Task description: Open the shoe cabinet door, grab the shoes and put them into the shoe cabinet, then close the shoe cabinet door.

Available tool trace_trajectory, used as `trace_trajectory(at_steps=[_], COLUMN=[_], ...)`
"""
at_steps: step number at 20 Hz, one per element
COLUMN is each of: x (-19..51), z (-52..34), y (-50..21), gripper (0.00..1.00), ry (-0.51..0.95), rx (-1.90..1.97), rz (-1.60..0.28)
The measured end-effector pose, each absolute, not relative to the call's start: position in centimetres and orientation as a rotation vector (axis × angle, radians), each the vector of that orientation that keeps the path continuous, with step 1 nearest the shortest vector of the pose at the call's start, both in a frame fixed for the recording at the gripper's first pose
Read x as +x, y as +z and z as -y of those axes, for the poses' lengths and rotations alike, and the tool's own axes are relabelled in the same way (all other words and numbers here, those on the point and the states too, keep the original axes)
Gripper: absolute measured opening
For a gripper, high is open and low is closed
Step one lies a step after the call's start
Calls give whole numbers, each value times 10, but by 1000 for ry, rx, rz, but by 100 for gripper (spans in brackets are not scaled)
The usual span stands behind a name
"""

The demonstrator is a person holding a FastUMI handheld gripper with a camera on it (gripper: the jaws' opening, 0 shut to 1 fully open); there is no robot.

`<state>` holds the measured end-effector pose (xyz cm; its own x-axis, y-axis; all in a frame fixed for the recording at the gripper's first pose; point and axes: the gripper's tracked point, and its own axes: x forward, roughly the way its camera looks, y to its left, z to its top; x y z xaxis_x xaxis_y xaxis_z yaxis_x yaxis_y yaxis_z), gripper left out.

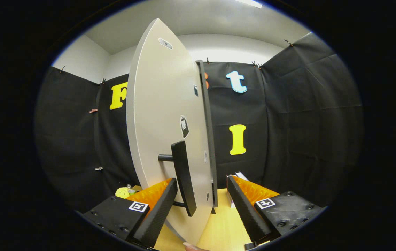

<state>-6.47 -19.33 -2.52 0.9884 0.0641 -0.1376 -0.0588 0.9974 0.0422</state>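
The shoe cabinet door (163, 115), a pale grey panel, stands swung out toward me, nearly edge-on. Its dark bar handle (184, 176) and the door's free edge sit in the gap between my fingers. My gripper (203, 205) is open, with one finger (157, 212) left of the handle and the other finger (245, 209) right of the door edge. Neither finger presses on the handle. The dark edge of the cabinet body (209, 132) runs just behind the door. No shoes can be made out.
A light wooden floor (222, 226) lies below the fingers. A yellow object with a small bottle (125, 191) sits low, left of the door. A white-and-dark box corner (240, 175) peeks above the right finger. A fingertip (192, 246) shows under the door's lower edge.
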Motion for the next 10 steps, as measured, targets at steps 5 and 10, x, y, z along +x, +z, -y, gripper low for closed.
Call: trace_trajectory(at_steps=[5, 10], x=[-44, -30], z=[157, 106], y=[-24, -39], gripper=[96, 96], ry=[49, 65], rx=[66, 63], rz=[-128, -119])
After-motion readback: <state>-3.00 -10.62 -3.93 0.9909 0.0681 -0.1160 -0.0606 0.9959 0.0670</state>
